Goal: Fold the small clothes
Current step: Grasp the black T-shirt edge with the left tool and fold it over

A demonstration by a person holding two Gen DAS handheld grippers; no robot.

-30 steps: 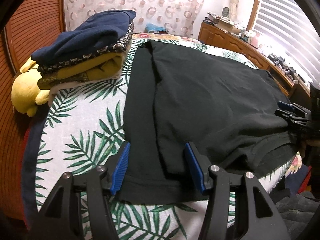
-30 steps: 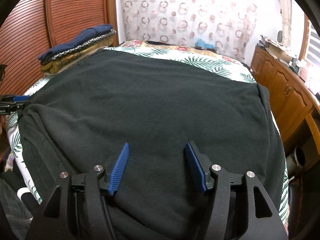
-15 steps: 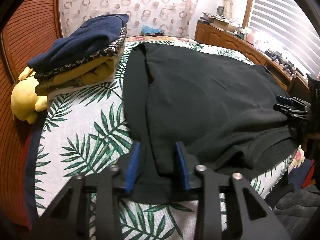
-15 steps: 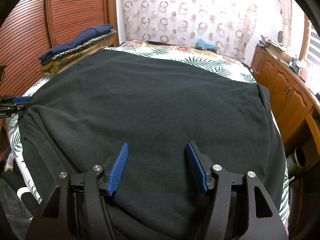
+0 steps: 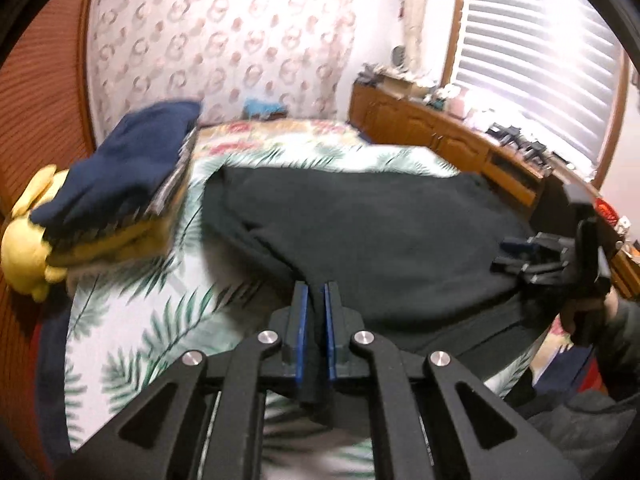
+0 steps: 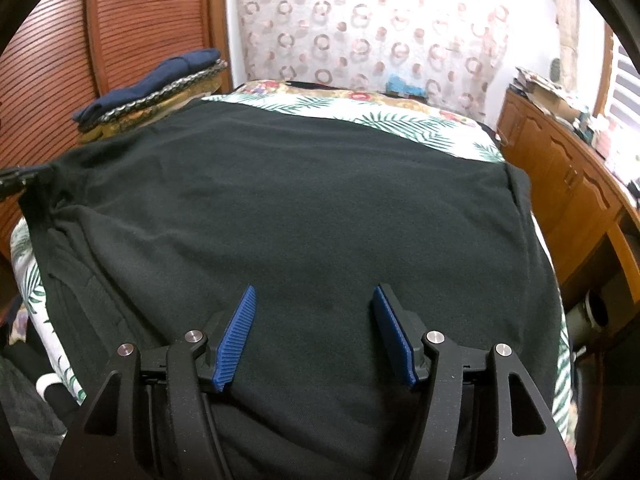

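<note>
clearly soft and limp, the dark green knit garment point(image 6: 304, 200) lies spread over the palm-leaf bedspread point(image 5: 132, 320); it will likely sag and drag, so edges and corners seem the best holds. the left gripper point(image 5: 314, 300) is pinched onto a lifted fold at its near edge. the right gripper point(image 6: 314, 304) hovers above the cloth, jaws apart. no containers show; a pile of folded clothes point(image 5: 120, 184) sits beside.

Yellow plush toy point(image 5: 24, 248), wooden dresser point(image 6: 568, 184)
</note>
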